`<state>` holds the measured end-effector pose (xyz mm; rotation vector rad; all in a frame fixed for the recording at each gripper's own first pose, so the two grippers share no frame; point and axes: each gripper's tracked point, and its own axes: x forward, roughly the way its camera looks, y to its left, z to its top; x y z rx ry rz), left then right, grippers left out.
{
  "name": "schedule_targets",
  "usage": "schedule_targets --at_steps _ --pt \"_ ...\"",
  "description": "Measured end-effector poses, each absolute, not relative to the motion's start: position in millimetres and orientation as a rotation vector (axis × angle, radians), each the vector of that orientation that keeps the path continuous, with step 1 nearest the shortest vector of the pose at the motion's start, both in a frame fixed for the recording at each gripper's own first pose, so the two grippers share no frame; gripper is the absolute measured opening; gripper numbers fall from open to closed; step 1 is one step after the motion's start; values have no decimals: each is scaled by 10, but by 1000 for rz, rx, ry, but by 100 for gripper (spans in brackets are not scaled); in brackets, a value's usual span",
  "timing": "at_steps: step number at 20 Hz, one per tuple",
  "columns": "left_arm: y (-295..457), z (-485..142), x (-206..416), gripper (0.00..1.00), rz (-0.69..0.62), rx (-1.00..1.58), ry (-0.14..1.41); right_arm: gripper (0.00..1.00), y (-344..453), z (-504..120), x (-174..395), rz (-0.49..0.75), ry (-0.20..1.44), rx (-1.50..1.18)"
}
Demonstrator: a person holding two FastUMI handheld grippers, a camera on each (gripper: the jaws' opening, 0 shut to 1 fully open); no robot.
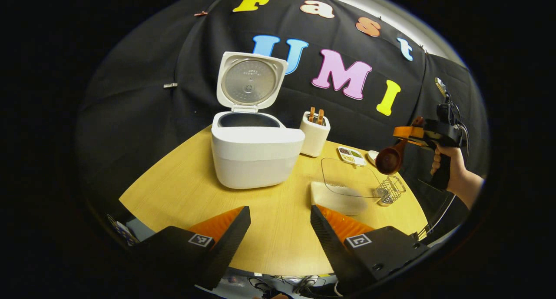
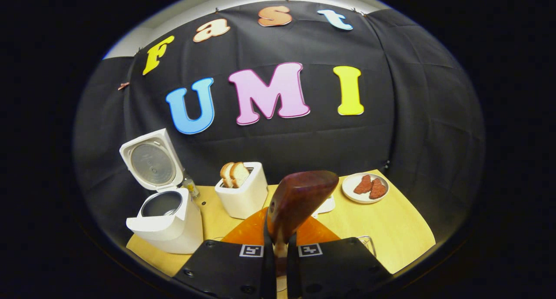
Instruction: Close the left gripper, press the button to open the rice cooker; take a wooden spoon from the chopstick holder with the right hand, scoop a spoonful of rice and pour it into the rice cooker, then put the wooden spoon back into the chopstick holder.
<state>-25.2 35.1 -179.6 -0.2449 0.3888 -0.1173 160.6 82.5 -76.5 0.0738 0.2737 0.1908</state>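
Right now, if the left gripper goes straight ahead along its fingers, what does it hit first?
Probably the rice cooker, lid up, just left of the left gripper line. The clear container lies just right of it. Depth is unclear.

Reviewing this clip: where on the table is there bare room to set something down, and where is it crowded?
Bare wood lies in front of the rice cooker toward the left gripper, and along the table left edge. Crowded: the right side, with the clear rice container, wire chopstick holder, small dish and toaster close together.
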Motion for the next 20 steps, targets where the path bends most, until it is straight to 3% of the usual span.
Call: schedule_targets --at_steps 12,20 --pt "618 -2517 -37 96 -170 -220 483 14 973 -2046 1713 80 395 -113" --pt "1081 -2702 3 96 -56 -282 495 14 1463 -2376 1389 115 446 -102"
